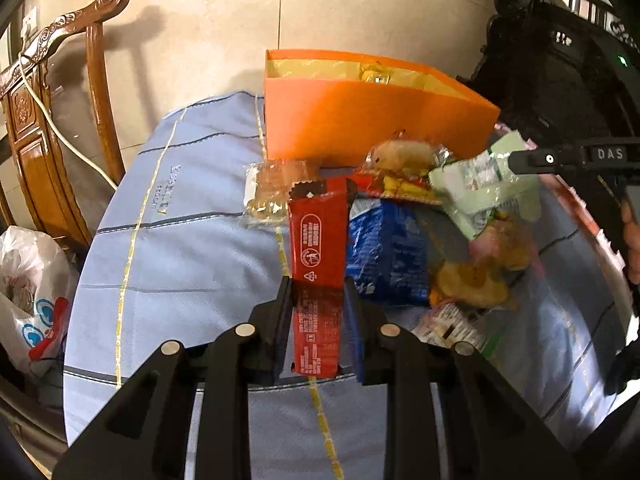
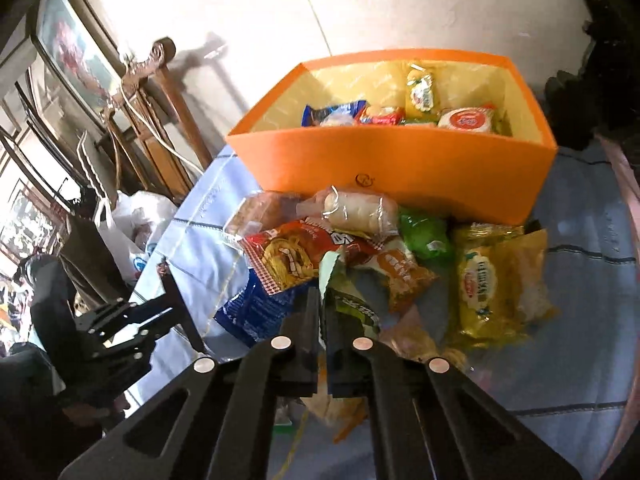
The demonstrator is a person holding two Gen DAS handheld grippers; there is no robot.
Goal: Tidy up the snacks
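Note:
My left gripper (image 1: 319, 284) is shut on a long red snack bar (image 1: 318, 240) and holds it above the blue tablecloth (image 1: 180, 248). My right gripper (image 2: 322, 294) is shut on a pale green packet (image 2: 340, 280); the same packet (image 1: 476, 188) shows in the left wrist view, held at the right gripper's tip (image 1: 516, 160). The orange box (image 2: 396, 168) stands behind the pile and holds several snacks (image 2: 420, 92). It also shows in the left wrist view (image 1: 360, 120). A pile of packets lies in front of it, among them a blue bag (image 1: 388, 252) and a yellow packet (image 2: 484, 284).
A carved wooden chair (image 1: 48, 100) with a white cable stands left of the table. A white plastic bag (image 1: 32, 292) sits below the table edge at left. Dark carved furniture (image 1: 560, 60) is at the back right. The left gripper (image 2: 132, 316) shows at the left of the right wrist view.

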